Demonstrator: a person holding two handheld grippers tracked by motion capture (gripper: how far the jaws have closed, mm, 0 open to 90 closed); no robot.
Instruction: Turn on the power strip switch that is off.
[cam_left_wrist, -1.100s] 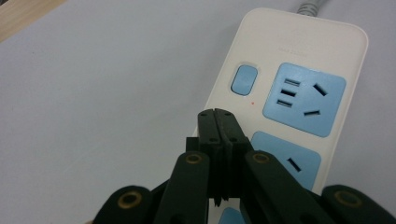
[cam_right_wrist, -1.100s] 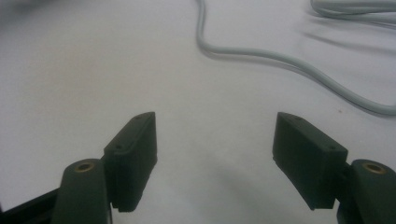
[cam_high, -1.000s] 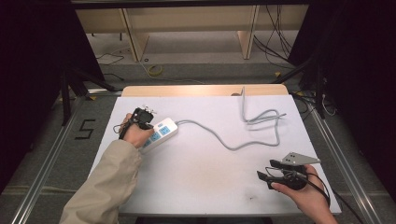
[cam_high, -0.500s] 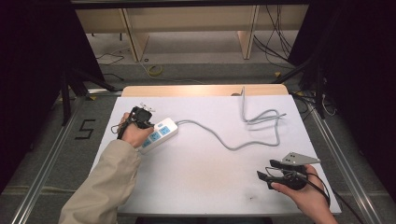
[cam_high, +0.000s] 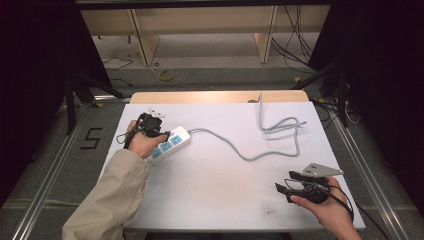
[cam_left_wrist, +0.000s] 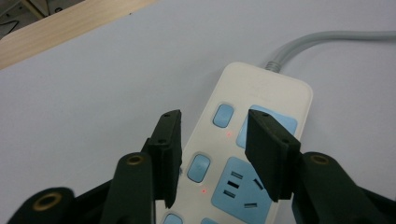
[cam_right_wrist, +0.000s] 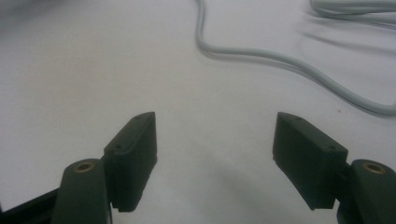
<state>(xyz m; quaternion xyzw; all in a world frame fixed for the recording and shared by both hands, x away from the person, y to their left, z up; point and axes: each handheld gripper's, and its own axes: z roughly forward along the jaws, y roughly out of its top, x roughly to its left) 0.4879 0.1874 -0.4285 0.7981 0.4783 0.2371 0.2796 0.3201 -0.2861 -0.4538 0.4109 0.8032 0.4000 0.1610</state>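
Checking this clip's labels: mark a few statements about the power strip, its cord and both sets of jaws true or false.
1. The left gripper has its jaws apart above the power strip. True.
2. The right gripper clamps the grey cord. False: its jaws are open over the bare white table.
3. The strip's sockets are blue. True.
4. The strip lies at the table's right edge. False: it lies at the left, by the left gripper.

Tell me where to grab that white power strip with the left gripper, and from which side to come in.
Grip the power strip across its narrow width, jaws on the two long side edges, coming from above. The body is flat on the table, and long, so the sides likely give the only parallel faces. The left gripper, its jaws having just been opening, hangs over the switches; clamp mid-body, away from the cable end.
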